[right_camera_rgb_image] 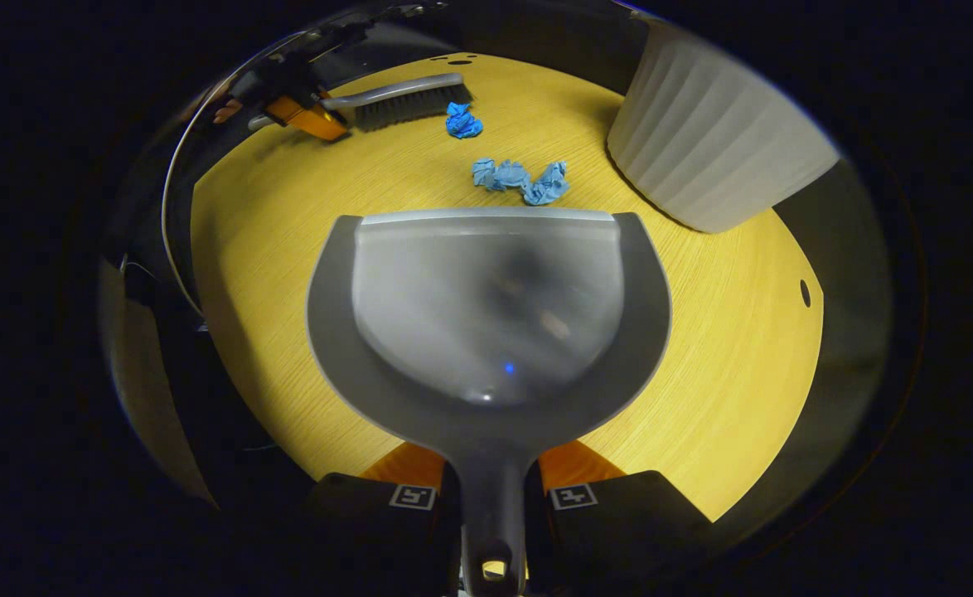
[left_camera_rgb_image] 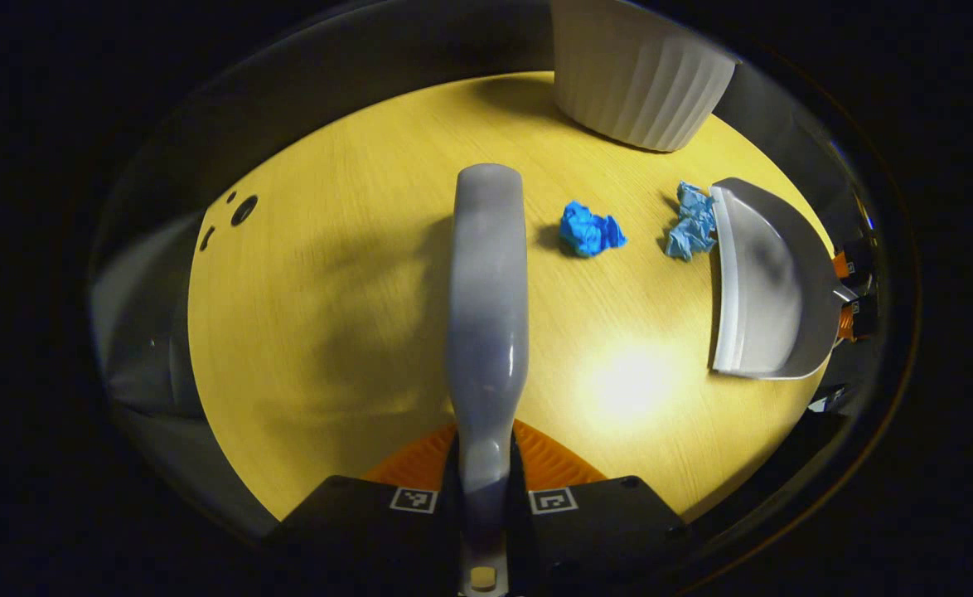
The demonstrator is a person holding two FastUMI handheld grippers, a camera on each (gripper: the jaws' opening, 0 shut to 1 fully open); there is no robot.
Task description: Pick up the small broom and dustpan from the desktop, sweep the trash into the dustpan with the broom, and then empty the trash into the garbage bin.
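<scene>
The left gripper [left_camera_rgb_image: 483, 497] clenched the stiff, light broom [left_camera_rgb_image: 486, 298] by its handle, paper wads [left_camera_rgb_image: 590, 230] ahead-right; the right gripper [right_camera_rgb_image: 491, 506] clenched the dustpan [right_camera_rgb_image: 486, 315] handle.

Running out of frame at the top: ribbed white bin [left_camera_rgb_image: 636, 70]. Hiding its bristles beneath its back: broom [left_camera_rgb_image: 486, 307].

You're working under dim light: only the wooden desktop [left_camera_rgb_image: 329, 332] is lit, and its surroundings fall to near black. In the left gripper view a bright glare patch sits on the wood right of the broom [left_camera_rgb_image: 488, 315], whose back looks soft and blurred, with a broad shadow to its left. In the right gripper view the dustpan [right_camera_rgb_image: 486, 307] reflects hazily, and edges bend outward
</scene>
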